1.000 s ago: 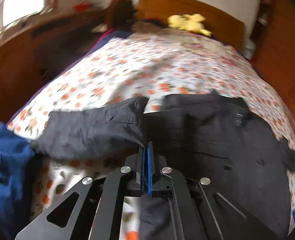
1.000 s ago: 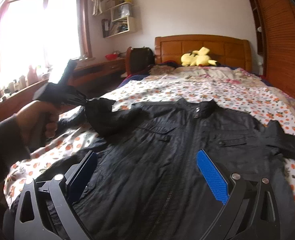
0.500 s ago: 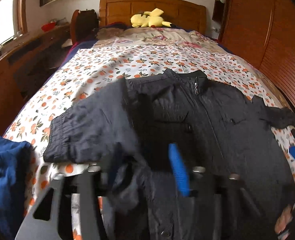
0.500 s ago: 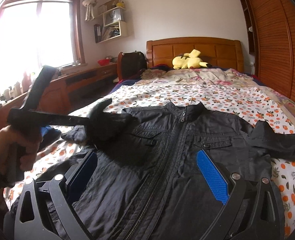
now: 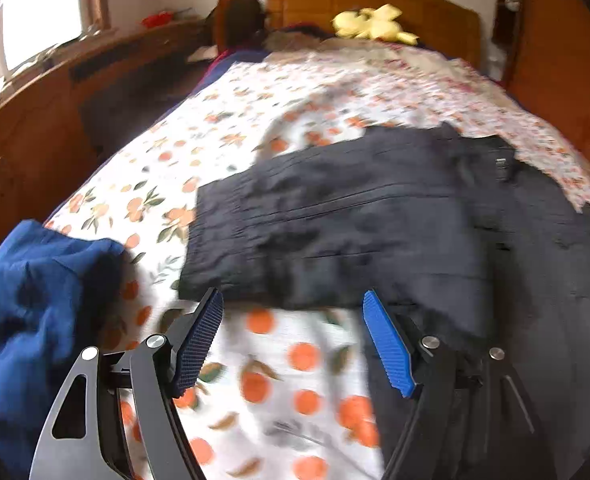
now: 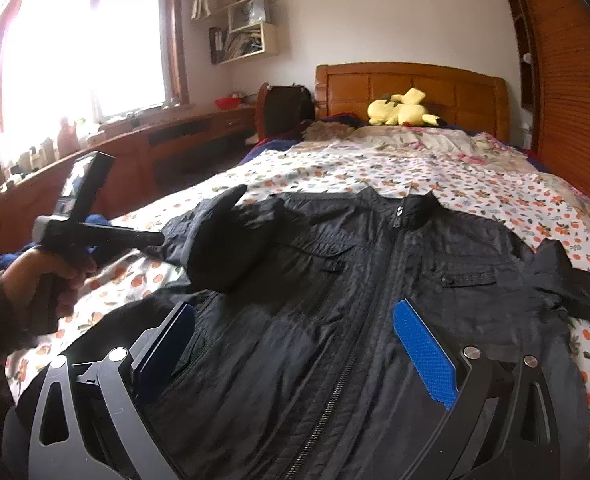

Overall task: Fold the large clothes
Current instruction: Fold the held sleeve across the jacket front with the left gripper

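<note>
Covering most of the frame, the bed (image 6: pixel 375 168) is lying under an orange-print sheet, with a wooden headboard (image 6: pixel 411 88) at upper centre. Spreading across the sheet in the lower middle is the black jacket (image 6: pixel 375 280), zipped up, its collar toward the headboard and one sleeve (image 5: pixel 315 232) lying folded across the chest. A blue garment (image 5: pixel 35 300) is bunching at the lower left of the left wrist view. A yellow plush (image 6: pixel 401 110) is sitting by the headboard. The left gripper (image 5: pixel 291 316) is opening, nothing between its jaws, hovering over the sheet just beside the sleeve cuff. The right gripper (image 6: pixel 291 328) is gaping wide above the jacket's lower front, holding nothing.
</note>
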Tool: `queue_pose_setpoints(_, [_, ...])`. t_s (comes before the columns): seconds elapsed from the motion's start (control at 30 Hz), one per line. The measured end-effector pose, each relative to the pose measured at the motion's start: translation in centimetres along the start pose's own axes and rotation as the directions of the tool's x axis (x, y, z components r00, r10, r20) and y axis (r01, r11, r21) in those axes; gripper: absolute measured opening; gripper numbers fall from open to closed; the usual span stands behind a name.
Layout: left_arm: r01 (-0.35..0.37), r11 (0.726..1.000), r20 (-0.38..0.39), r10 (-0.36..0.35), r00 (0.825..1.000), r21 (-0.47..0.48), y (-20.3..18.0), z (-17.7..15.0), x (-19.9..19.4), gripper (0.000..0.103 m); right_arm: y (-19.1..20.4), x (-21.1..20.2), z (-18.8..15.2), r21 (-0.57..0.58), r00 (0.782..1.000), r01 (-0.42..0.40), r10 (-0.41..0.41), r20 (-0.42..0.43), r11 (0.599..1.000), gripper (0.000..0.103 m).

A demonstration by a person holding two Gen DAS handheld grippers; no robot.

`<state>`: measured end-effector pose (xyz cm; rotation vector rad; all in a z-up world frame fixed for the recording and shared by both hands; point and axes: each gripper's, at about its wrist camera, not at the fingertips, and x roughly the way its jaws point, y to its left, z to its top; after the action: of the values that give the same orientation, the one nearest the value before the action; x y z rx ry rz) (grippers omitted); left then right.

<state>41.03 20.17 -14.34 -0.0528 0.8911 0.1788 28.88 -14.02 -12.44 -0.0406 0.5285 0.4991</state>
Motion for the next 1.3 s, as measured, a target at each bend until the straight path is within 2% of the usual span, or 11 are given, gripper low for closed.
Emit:
queue_pose_setpoints(0.23, [-0.055,0.998,-0.049,0.052,0.997,-0.044,3.0,0.6,4.3,0.075,1.1,0.9,-0.6,-0.025,0.999,-0.022,0.022,-0.031,0.999,0.096])
queue_pose_setpoints(0.33, [-0.012,0.996,-0.074,0.005,0.997,-0.087,3.7,0.9,5.6,0.075,1.2,1.1,-0.7,-0.027,0.999,-0.027,0.026,-0.038,0.999,0.096])
queue_pose_setpoints(0.4, [0.008,0.993,-0.081,-0.017,0.997,-0.114,4.1,1.0,6.2,0.064,1.2,1.1,-0.8,-0.028,0.999,-0.026,0.025,-0.039,0.999,0.096])
queue_pose_setpoints(0.47, [0.004,0.994,-0.093,-0.014,0.996,-0.113,3.8,1.0,6.6,0.046,1.2,1.1,-0.8,-0.029,0.999,-0.024,0.023,-0.040,0.999,0.096])
queue_pose_setpoints(0.57, [-0.011,0.996,-0.097,0.003,0.995,-0.086,3.3,1.2,6.4,0.027,1.3,1.0,-0.8,-0.033,0.999,-0.019,0.018,-0.040,0.999,0.096])
queue_pose_setpoints(0.63, [-0.025,0.996,-0.071,0.019,0.997,-0.081,3.0,1.5,5.5,0.021,1.4,0.8,-0.7,-0.037,0.999,-0.016,0.015,-0.036,0.999,0.096])
queue_pose_setpoints(0.73, [-0.030,0.998,0.007,0.031,1.000,-0.061,1.9,2.1,2.3,0.020,1.4,0.2,-0.8,-0.043,1.000,-0.005,0.004,-0.029,0.999,0.096])
queue_pose_setpoints(0.83, [-0.006,1.000,0.071,0.007,0.997,-0.012,-0.3,2.6,-1.3,0.019,1.4,-1.2,-0.8,-0.052,1.000,0.012,-0.013,-0.019,0.999,0.096])
queue_pose_setpoints(1.07, [0.114,0.990,0.170,-0.127,0.977,0.085,-7.0,1.7,-9.3,0.018,0.3,-4.8,-1.7,-0.031,0.999,0.053,-0.053,-0.002,0.998,0.096])
queue_pose_setpoints(1.3, [0.243,0.960,0.190,-0.267,0.945,0.139,-12.2,-1.6,-13.8,0.017,-1.1,-7.3,-2.7,0.001,0.996,0.090,-0.090,-0.017,0.996,0.096])
